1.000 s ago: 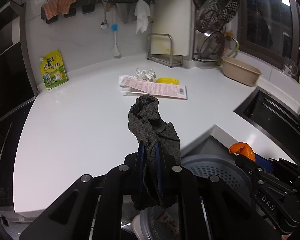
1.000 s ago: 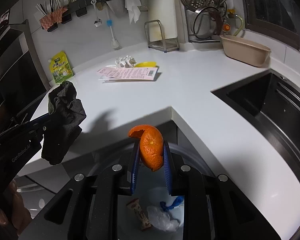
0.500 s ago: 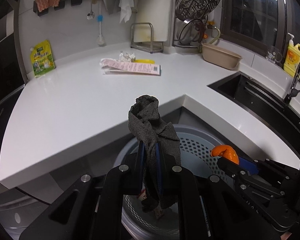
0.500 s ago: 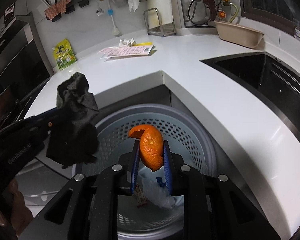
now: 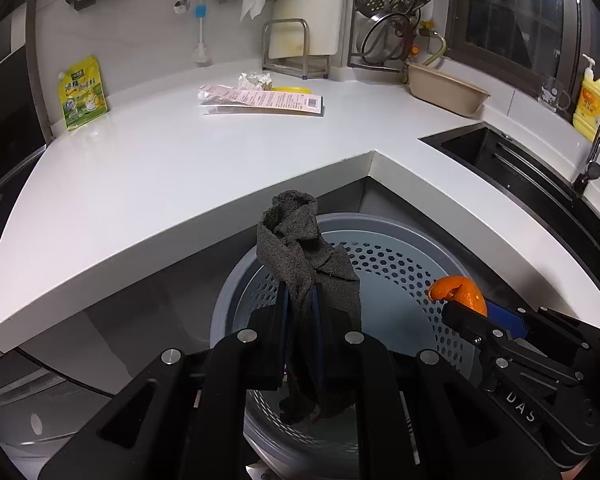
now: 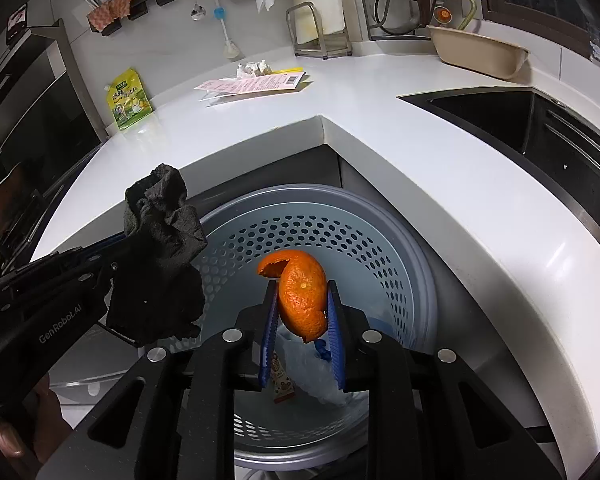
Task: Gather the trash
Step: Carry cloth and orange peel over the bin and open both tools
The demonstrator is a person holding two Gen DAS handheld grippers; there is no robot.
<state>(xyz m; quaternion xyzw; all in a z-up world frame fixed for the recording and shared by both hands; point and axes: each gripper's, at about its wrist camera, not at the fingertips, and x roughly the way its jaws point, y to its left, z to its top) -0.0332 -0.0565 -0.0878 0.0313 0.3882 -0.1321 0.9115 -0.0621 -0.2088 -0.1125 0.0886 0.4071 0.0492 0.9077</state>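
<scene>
My left gripper (image 5: 300, 300) is shut on a crumpled dark grey cloth (image 5: 304, 256), which sticks up past the fingertips and hangs below them. It hovers over the left part of a grey perforated trash basket (image 5: 400, 264) below the counter corner. My right gripper (image 6: 302, 300) is shut on a piece of orange peel (image 6: 300, 292) above the middle of the basket (image 6: 360, 236). In the right wrist view the cloth (image 6: 160, 256) hangs at the left over the rim. A clear plastic bag (image 6: 312, 368) and a small snack wrapper (image 6: 282, 384) lie at the basket's bottom.
On the white L-shaped counter (image 5: 160, 168) lie a pink printed package (image 5: 268, 100), crumpled paper (image 5: 256, 79) and a yellow lid (image 5: 290, 89). A yellow-green pouch (image 5: 82, 94) leans on the wall. A beige tub (image 5: 444, 88) and a black sink (image 5: 512, 160) are at the right.
Both grippers have drawn back from the counter and sunk, so the basket is under them now. The cloth and the peel stay clamped.
</scene>
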